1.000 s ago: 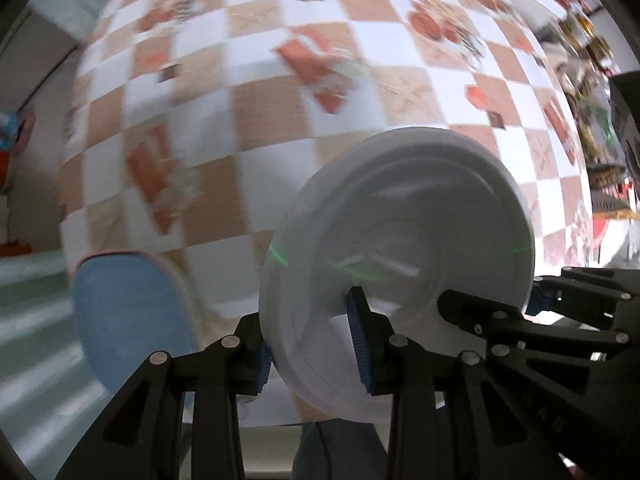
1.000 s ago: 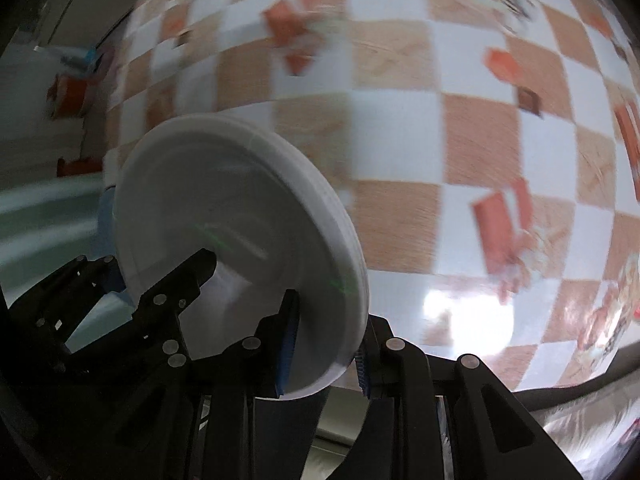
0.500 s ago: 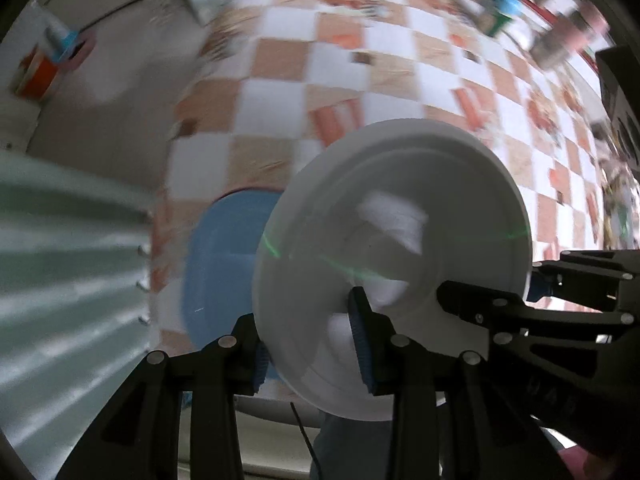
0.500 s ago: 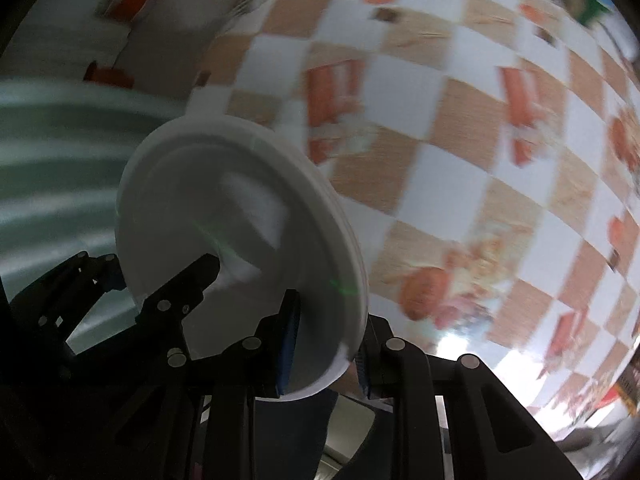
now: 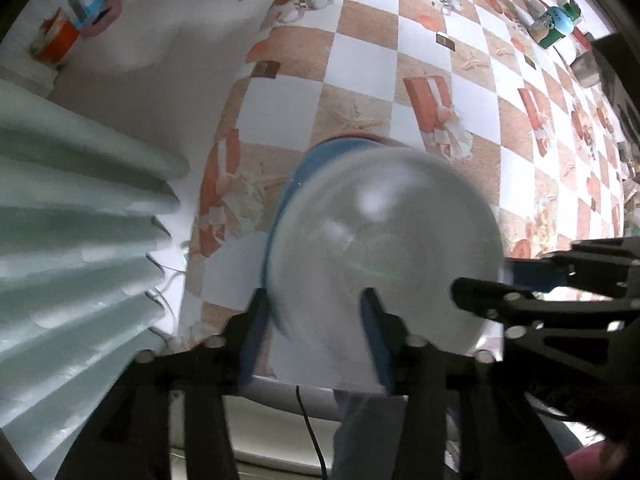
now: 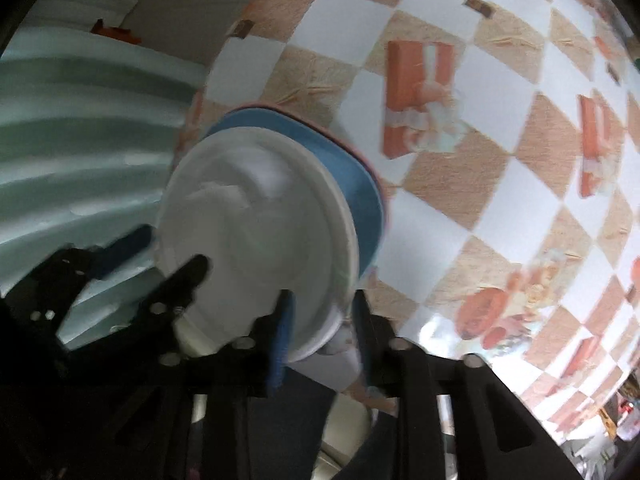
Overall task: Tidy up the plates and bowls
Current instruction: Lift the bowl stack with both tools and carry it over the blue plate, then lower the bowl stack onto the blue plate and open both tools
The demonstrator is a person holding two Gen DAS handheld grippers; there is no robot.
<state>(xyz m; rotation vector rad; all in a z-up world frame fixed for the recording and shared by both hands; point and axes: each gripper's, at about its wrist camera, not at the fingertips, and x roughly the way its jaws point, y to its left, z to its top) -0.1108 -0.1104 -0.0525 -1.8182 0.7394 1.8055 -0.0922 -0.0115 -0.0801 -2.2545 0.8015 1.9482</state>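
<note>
A white plate [image 5: 380, 248] [image 6: 256, 232] hangs tilted just over a blue plate [image 5: 304, 176] [image 6: 356, 168] that lies near the front corner of the checkered table [image 5: 440, 40]. A pink rim [image 6: 280, 109] shows under the blue plate. My right gripper [image 6: 320, 328] is shut on the white plate's near rim; in the left wrist view it [image 5: 492, 276] comes in from the right. My left gripper [image 5: 314, 328] [image 6: 160, 252] straddles the opposite rim with its pads set wider than the rim, and the plate is blurred between them.
Pale green pleated cloth [image 5: 60, 240] hangs left of the table corner. An orange container [image 5: 56, 38] and a pink and blue item [image 5: 100, 16] sit on the floor beyond. Small green and blue objects [image 5: 556, 24] stand at the table's far right. A thin cable [image 5: 312, 420] dangles below the edge.
Both grippers carried the white plate left and down until it covers most of the blue plate. The left gripper's pads have spread slightly, and the plate moves within them.
</note>
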